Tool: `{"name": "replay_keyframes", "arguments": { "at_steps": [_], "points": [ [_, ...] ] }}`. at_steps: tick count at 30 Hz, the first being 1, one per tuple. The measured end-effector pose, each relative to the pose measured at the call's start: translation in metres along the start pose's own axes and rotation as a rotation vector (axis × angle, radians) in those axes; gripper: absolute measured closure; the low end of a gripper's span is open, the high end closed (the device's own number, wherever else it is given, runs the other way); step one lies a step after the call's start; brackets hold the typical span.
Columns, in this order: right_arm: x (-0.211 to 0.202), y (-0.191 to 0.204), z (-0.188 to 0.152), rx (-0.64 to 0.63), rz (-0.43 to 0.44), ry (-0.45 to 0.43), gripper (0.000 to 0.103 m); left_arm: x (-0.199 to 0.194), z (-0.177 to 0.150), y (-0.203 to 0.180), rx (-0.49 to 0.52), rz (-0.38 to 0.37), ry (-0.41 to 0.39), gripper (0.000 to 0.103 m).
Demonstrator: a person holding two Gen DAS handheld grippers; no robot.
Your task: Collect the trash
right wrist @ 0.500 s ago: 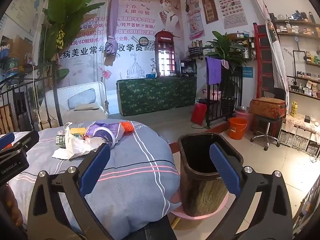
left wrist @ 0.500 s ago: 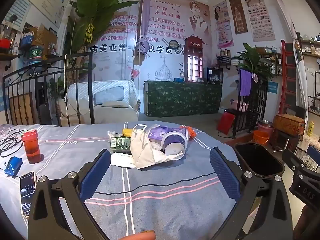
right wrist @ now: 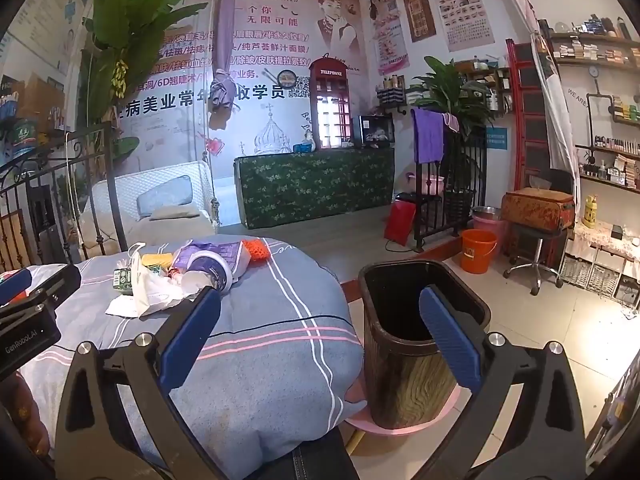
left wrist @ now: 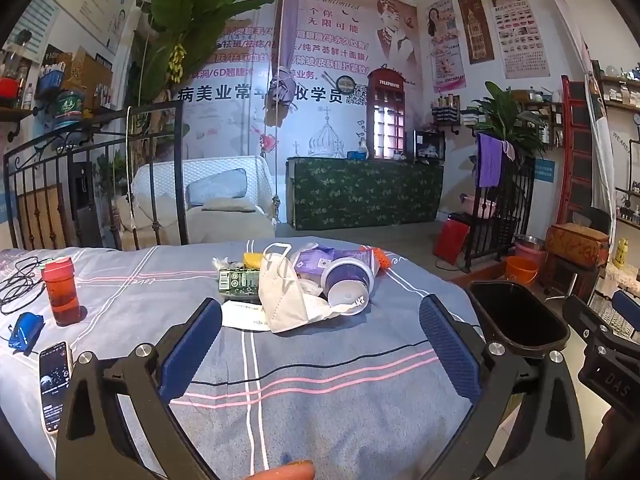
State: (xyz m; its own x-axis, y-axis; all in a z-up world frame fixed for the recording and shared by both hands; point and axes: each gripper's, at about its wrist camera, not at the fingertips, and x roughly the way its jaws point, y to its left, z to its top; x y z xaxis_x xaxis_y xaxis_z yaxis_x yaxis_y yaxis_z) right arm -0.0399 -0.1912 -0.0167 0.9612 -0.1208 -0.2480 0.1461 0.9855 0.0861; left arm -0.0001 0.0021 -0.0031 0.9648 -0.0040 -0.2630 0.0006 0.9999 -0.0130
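A heap of trash lies on the round table's grey-blue cloth (left wrist: 320, 380): a white face mask (left wrist: 282, 300), a purple-and-white cup (left wrist: 347, 282) on its side, a purple packet (left wrist: 316, 260), a green carton (left wrist: 239, 282), a yellow piece (left wrist: 253, 259), an orange net (left wrist: 380, 258) and a white paper (left wrist: 242, 316). My left gripper (left wrist: 320, 344) hovers open short of the heap, nothing between its fingers. My right gripper (right wrist: 320, 340) is open too, over the table's right edge, its right finger in front of the dark bin (right wrist: 420, 336). The heap (right wrist: 188, 276) shows at its upper left.
An orange-red bottle (left wrist: 60, 292), a blue object (left wrist: 24, 330), black cables (left wrist: 16, 284) and a phone (left wrist: 54, 384) lie on the table's left. The bin (left wrist: 516, 316) stands on the floor right of the table. An orange bucket (right wrist: 478, 250) and a stool (right wrist: 536, 232) stand beyond.
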Motion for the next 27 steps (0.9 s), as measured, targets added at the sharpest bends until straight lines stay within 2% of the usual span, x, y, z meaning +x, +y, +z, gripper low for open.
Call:
{"name": "replay_keyframes", "arguments": {
  "at_steps": [27],
  "points": [
    [0.0016, 0.0032, -0.0016, 0.007, 0.010, 0.012, 0.005, 0.0033, -0.0061, -0.0048, 0.006, 0.000, 0.021, 0.005]
  ]
}}
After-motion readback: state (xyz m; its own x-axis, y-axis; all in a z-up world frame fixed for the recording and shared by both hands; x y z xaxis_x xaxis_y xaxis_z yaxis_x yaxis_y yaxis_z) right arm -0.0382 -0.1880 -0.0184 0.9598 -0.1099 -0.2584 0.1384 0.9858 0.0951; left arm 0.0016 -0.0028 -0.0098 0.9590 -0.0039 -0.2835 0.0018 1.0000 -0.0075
